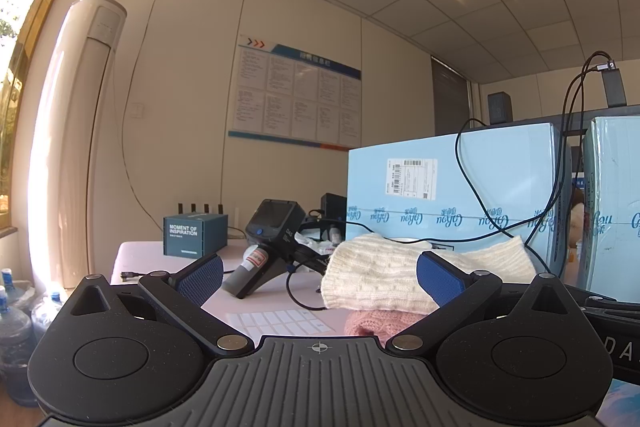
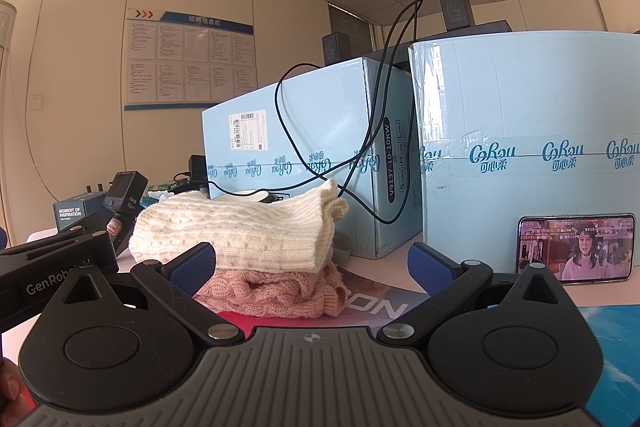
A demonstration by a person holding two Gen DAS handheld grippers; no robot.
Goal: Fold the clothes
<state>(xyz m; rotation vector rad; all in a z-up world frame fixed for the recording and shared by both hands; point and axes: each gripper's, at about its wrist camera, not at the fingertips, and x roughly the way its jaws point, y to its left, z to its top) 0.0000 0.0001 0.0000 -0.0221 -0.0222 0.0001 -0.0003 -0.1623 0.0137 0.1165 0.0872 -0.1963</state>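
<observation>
Knitwear in a two-layer stack: a cream sweater [image 2: 236,227] lies folded on top of a pink sweater [image 2: 280,291], both resting on the table [image 1: 136,259] just in front of two pale blue cartons [image 2: 304,131]. The stacking suggests that these garments are already folded and set aside at the far side of the work area, against the cartons, to keep the near surface free. Left gripper [image 1: 320,277] and right gripper [image 2: 312,265] both stand with jaws spread wide and nothing between the blue pads; each is released and carries no cloth. Both point roughly level at the stack (a posture of rest or approach rather than of grasp, as a judgement). In the right wrist view the left gripper's body crosses the near left. A phone [image 2: 576,249] leans upright against the right carton, screen facing the person, presumably so that it can be watched. A spare handheld device [image 1: 272,243] and a teal box [image 1: 194,235] sit at the far left, clear of the clothes.
</observation>
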